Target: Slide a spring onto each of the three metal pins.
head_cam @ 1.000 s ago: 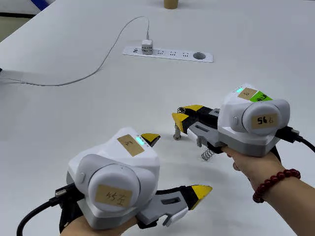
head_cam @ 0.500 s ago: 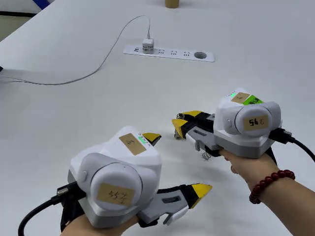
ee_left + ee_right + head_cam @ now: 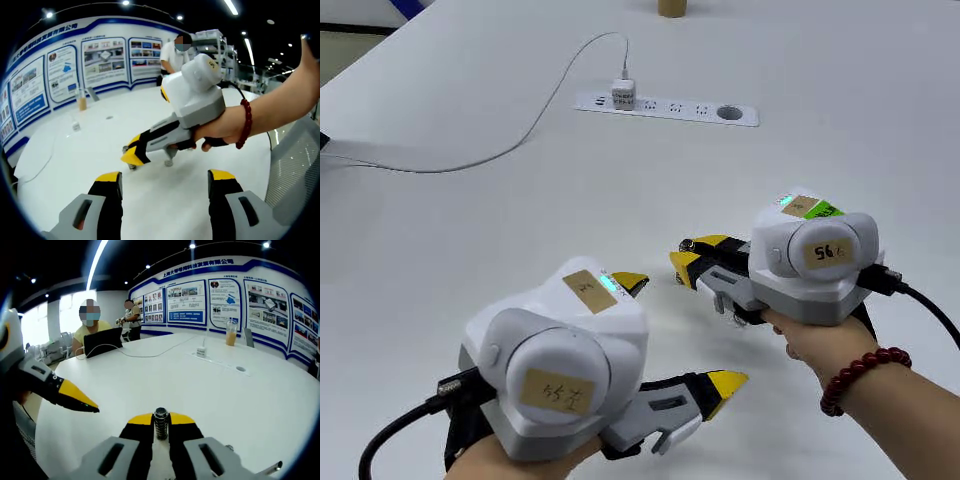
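The right gripper (image 3: 160,420) has its yellow-tipped jaws pinched on a spring (image 3: 160,427), which sits in the narrow gap at the very tips. The spring's long axis runs the same way as the jaws, and its free end points forward, out past the tips and away from the hand. It is a short, silver-grey coil of tight turns with a darker rounded end at the front. In the head view the right gripper (image 3: 692,255) hangs low over the white table (image 3: 520,230) with its jaws aimed toward the left gripper's side, and a red bead bracelet (image 3: 860,372) circles the wrist behind it. Seen from the left gripper view, two small metal pieces (image 3: 169,162) stand on the table just under the right gripper (image 3: 133,155); they are too small to tell pin from spring. The left gripper (image 3: 675,333) is nearer the person, its jaws spread wide and holding nothing. Well beyond both grippers a white power strip (image 3: 665,108) lies on the table with a charger (image 3: 623,95) plugged in, and farther off stands a cup (image 3: 230,333).
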